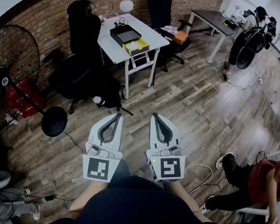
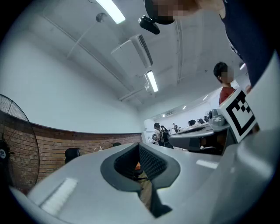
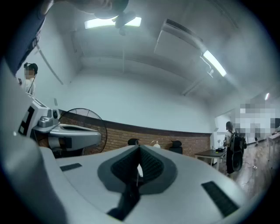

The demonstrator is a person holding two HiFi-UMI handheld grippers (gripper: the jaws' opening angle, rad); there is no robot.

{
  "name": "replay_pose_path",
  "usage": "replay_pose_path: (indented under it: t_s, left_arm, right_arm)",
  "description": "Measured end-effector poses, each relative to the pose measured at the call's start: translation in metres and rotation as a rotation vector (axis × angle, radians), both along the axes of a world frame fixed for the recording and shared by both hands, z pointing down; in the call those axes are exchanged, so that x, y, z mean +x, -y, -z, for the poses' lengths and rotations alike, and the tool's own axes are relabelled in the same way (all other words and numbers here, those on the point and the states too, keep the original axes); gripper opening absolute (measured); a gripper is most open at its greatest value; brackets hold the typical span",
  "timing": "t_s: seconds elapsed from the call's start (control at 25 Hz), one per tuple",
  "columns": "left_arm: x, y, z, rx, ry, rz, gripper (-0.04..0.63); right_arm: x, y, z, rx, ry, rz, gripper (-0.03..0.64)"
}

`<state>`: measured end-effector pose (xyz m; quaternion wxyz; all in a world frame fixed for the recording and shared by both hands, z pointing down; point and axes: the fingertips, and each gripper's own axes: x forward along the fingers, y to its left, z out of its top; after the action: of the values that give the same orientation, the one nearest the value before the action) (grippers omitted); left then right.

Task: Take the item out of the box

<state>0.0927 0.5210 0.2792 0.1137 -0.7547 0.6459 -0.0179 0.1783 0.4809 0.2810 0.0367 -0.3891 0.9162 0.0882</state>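
Note:
In the head view a black open box (image 1: 124, 33) lies on a white table (image 1: 114, 50) far ahead, beside a yellow item (image 1: 136, 45). My left gripper (image 1: 116, 115) and right gripper (image 1: 156, 117) are held side by side close to my body, well short of the table. Both point toward it over the wooden floor. Each has its jaws together with nothing between them. In the left gripper view the left gripper (image 2: 141, 146) shows shut and tilted slightly up. The right gripper (image 3: 139, 151) looks the same in its own view.
A black office chair (image 1: 83, 36) stands left of the table and another chair (image 1: 162, 10) behind it. A large floor fan (image 1: 8, 72) is at the left. A person in red (image 1: 262, 185) crouches at the right. Cables run over the floor.

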Motion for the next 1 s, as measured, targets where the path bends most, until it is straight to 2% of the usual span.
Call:
replay_pose_path:
  t_s: [0.4, 0.48, 0.56, 1.0]
  left_arm:
    - [-0.016, 0.039, -0.021, -0.039, -0.027, -0.017, 0.012]
    - [-0.023, 0.058, -0.025, -0.04, -0.034, -0.023, 0.044]
    - [-0.034, 0.079, -0.026, -0.039, -0.036, -0.02, 0.079]
    - [-0.126, 0.23, -0.018, -0.048, -0.034, -0.053, 0.1]
  right_arm:
    - [-0.014, 0.033, -0.015, -0.015, -0.007, -0.001, 0.012]
    - [-0.022, 0.048, -0.018, -0.008, -0.017, 0.0, 0.012]
    - [-0.032, 0.067, -0.02, -0.003, -0.025, -0.001, 0.012]
    - [-0.12, 0.218, -0.019, -0.031, -0.037, -0.04, 0.012]
